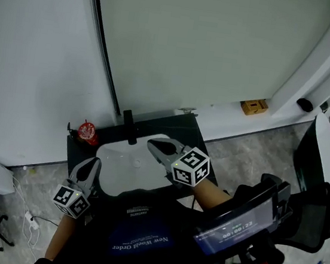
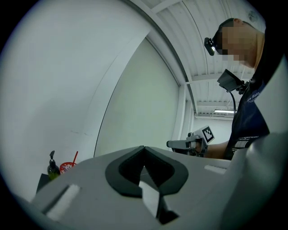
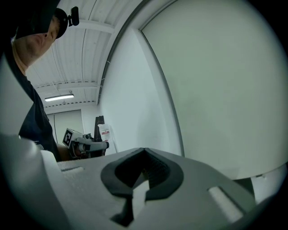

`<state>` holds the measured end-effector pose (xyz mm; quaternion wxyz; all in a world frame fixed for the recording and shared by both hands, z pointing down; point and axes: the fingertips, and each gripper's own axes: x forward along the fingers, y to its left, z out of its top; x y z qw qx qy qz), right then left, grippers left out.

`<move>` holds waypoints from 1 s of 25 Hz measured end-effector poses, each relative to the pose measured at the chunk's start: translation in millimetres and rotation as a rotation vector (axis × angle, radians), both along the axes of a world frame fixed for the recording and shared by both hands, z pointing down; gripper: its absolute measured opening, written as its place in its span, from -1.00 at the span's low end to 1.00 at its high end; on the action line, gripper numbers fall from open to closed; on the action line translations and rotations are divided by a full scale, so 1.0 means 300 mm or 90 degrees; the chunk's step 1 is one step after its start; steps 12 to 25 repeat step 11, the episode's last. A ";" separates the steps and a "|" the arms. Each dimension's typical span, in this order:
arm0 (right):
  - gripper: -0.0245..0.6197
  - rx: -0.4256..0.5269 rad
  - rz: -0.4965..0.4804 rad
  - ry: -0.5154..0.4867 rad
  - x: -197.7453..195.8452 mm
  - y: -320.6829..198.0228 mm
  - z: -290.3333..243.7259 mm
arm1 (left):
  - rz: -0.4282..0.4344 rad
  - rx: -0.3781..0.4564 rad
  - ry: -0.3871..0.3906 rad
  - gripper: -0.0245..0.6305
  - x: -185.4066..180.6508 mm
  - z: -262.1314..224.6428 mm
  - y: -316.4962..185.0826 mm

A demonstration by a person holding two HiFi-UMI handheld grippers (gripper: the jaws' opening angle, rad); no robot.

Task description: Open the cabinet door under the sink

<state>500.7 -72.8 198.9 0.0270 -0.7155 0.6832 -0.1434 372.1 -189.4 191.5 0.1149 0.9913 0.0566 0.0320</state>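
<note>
Both of my grippers hover over a white, rounded-rectangle sink (image 1: 126,161) set in a small glossy black bench (image 1: 180,129) against a plain white wall. The cabinet door lies below that sink, hidden in every view by the bench top and my own torso, so I cannot tell how it looks. My left gripper (image 1: 92,165) is at the basin's near left corner and my right gripper (image 1: 153,145) is over its right edge. Each has its jaws pressed together with nothing between them. The jaws are matte grey plastic lined with black ribbed pads, and each carries a cube of black-and-white square markers. A black faucet (image 1: 130,127) stands behind the basin, with a red cup (image 1: 86,131) and a dark pump bottle (image 2: 52,167) at the bench's left rear corner. My dark shirt reads "New World Order" (image 1: 141,243) in pale lettering. The floor (image 1: 253,149) is mottled grey.
</note>
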 end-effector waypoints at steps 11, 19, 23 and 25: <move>-0.93 -0.003 -0.011 0.001 0.010 0.008 0.001 | 0.001 -0.002 -0.001 -0.92 0.027 -0.004 0.013; -0.93 -0.003 -0.011 0.001 0.010 0.008 0.001 | 0.001 -0.002 -0.001 -0.92 0.027 -0.004 0.013; -0.93 -0.003 -0.011 0.001 0.010 0.008 0.001 | 0.001 -0.002 -0.001 -0.92 0.027 -0.004 0.013; -0.93 -0.003 -0.011 0.001 0.010 0.008 0.001 | 0.001 -0.002 -0.001 -0.92 0.027 -0.004 0.013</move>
